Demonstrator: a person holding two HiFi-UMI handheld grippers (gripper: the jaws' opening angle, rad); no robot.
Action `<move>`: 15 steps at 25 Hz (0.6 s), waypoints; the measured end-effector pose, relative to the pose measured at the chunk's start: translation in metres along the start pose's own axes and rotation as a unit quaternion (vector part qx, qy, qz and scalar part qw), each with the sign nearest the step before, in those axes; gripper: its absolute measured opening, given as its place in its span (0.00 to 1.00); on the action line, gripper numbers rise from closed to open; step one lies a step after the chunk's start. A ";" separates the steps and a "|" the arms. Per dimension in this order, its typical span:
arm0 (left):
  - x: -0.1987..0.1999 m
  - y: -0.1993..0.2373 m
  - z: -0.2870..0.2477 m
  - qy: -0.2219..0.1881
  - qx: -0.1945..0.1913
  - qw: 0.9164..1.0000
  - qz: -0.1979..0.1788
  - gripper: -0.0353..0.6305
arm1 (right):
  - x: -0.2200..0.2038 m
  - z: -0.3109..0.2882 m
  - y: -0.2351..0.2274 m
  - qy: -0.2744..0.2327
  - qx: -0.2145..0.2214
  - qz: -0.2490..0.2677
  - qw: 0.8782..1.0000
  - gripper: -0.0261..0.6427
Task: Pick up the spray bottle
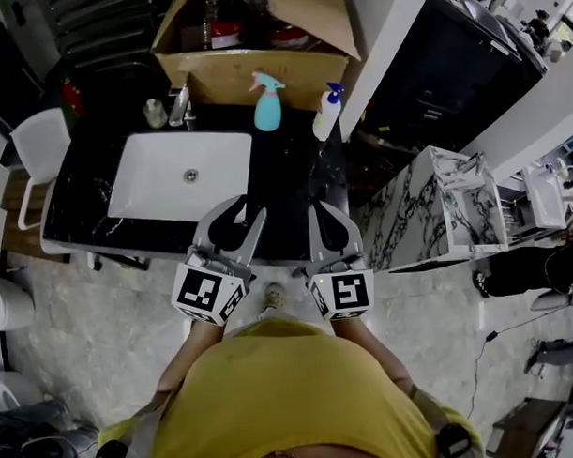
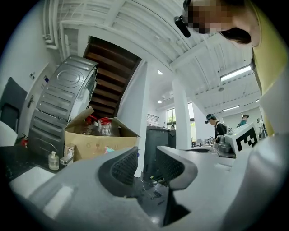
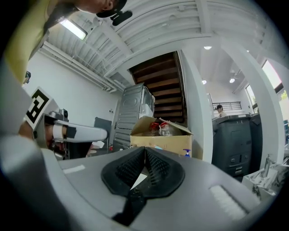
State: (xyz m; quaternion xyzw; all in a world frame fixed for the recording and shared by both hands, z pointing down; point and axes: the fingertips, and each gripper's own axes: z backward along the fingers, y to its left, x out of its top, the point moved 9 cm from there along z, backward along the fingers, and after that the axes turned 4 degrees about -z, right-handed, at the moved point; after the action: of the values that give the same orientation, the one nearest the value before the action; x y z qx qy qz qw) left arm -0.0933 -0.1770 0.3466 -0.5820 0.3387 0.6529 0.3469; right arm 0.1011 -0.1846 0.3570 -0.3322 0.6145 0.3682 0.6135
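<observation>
The spray bottle (image 1: pixel 267 102), teal with a pink trigger, stands upright at the back of the black counter (image 1: pixel 285 190), just in front of a cardboard box (image 1: pixel 253 74). Both grippers hover level over the counter's near edge, well short of the bottle. My left gripper (image 1: pixel 239 213) (image 2: pixel 146 164) has a gap between its jaws and nothing in it. My right gripper (image 1: pixel 327 213) (image 3: pixel 144 152) has its jaw tips touching and holds nothing. In the left gripper view only a sliver of the bottle (image 2: pixel 109 149) shows past the left jaw.
A white pump bottle with a blue top (image 1: pixel 327 112) (image 3: pixel 186 153) stands right of the spray bottle. A white sink (image 1: pixel 135 182) with a faucet (image 1: pixel 179 105) and a small bottle (image 1: pixel 154 112) fills the counter's left. A marble-patterned cabinet (image 1: pixel 436 209) stands right, a white chair (image 1: pixel 35 148) left.
</observation>
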 end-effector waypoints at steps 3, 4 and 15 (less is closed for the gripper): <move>-0.005 0.008 -0.028 0.005 0.002 1.000 0.000 0.25 | -0.004 -0.023 -0.019 0.002 0.010 -0.001 1.000 0.05; -0.006 0.011 -0.036 0.007 0.002 1.000 -0.001 0.25 | -0.006 -0.029 -0.023 0.003 0.013 -0.002 1.000 0.05; -0.016 0.050 -0.096 0.032 -0.014 0.999 -0.011 0.25 | -0.026 -0.081 -0.047 0.021 0.009 -0.016 1.000 0.04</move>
State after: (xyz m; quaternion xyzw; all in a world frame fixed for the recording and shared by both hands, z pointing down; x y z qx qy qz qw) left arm -0.0841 -0.2858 0.3556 -0.6106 0.3343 0.6349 0.3351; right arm 0.1008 -0.2798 0.3792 -0.3442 0.6248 0.3462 0.6093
